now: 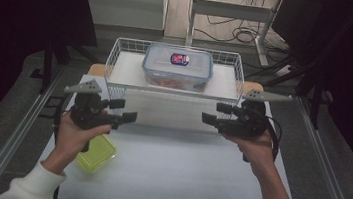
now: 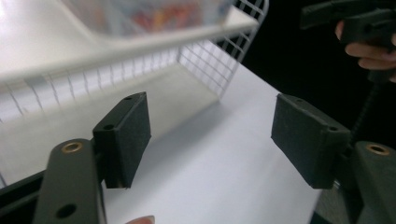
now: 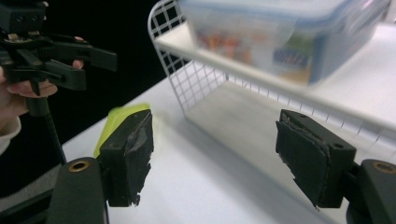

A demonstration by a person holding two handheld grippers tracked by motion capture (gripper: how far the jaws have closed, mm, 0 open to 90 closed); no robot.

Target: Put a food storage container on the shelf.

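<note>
On wire shelf (image 1: 119, 57), lidded box (image 1: 178, 67), red-blue label unreadable; both grippers' jaws apart, empty.

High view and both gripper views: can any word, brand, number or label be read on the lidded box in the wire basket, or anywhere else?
No text can be read.
Red and blue sticker on the lid of the clear plastic box with the blue-rimmed lid: too small to read.
Blue label on that box's side wall: blurred.
Yellow-green plastic container and white wire basket: no markings visible.
</note>
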